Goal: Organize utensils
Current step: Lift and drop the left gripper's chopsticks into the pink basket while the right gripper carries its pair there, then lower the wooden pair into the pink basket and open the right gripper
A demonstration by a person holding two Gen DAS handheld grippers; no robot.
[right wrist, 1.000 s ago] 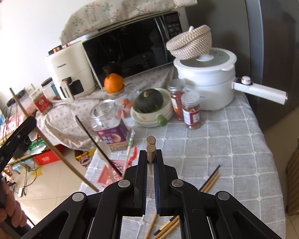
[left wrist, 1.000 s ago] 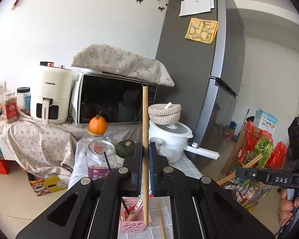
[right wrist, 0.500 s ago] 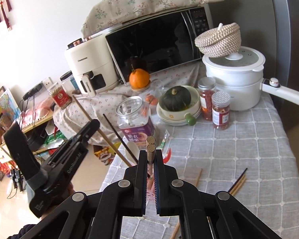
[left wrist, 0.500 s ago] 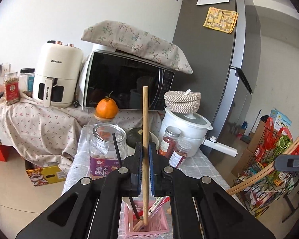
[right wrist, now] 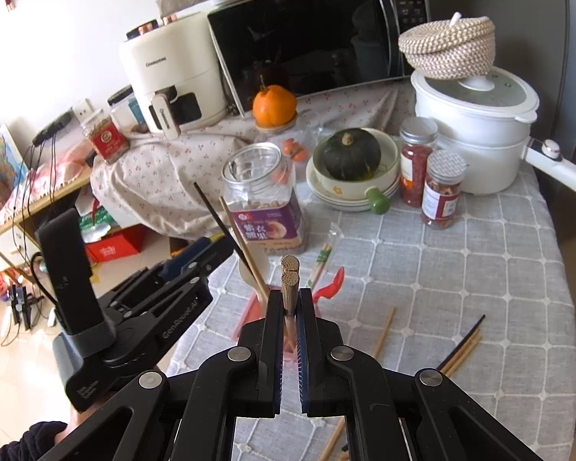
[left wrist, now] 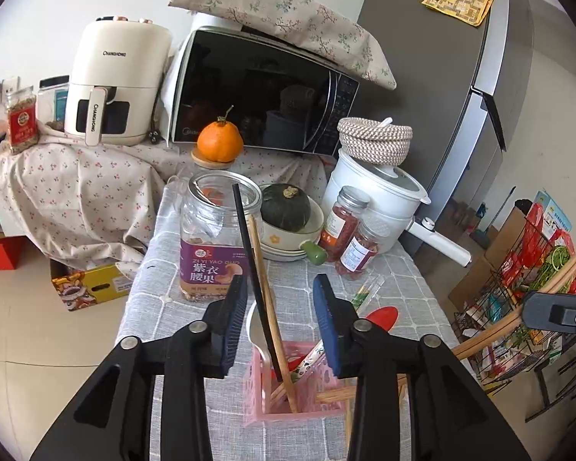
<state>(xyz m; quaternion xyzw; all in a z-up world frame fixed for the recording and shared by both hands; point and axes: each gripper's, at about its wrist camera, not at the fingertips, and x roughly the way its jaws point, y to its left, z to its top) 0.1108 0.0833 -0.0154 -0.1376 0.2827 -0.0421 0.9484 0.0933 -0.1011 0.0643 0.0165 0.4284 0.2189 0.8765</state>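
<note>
A pink basket (left wrist: 288, 395) stands on the grey checked tablecloth (left wrist: 403, 280), holding a white spoon (left wrist: 259, 330), a black chopstick (left wrist: 245, 238) and a wooden chopstick (left wrist: 267, 296). My left gripper (left wrist: 280, 288) hangs just over the basket with its jaws opening. The wooden chopstick stands free between them, touching neither pad. My right gripper (right wrist: 289, 299) is shut on two wooden chopsticks (right wrist: 290, 272), whose ends point at the camera. It sits right of the left gripper (right wrist: 211, 253), and its fingers hide most of the basket (right wrist: 251, 315). Loose chopsticks (right wrist: 460, 349) lie on the cloth.
Behind the basket stand a nut jar (left wrist: 215, 246), a pumpkin in a bowl (left wrist: 286, 211), two spice jars (left wrist: 345, 230) and a white pot (left wrist: 372, 192). A red spoon (right wrist: 330, 288) and wrapped chopsticks (right wrist: 322, 257) lie nearby. A wire rack (left wrist: 518, 269) stands right of the table.
The left gripper sank with the wooden chopstick into the pink basket, then its jaws parted and let it go. The right gripper moved toward the basket, still holding its chopsticks.
</note>
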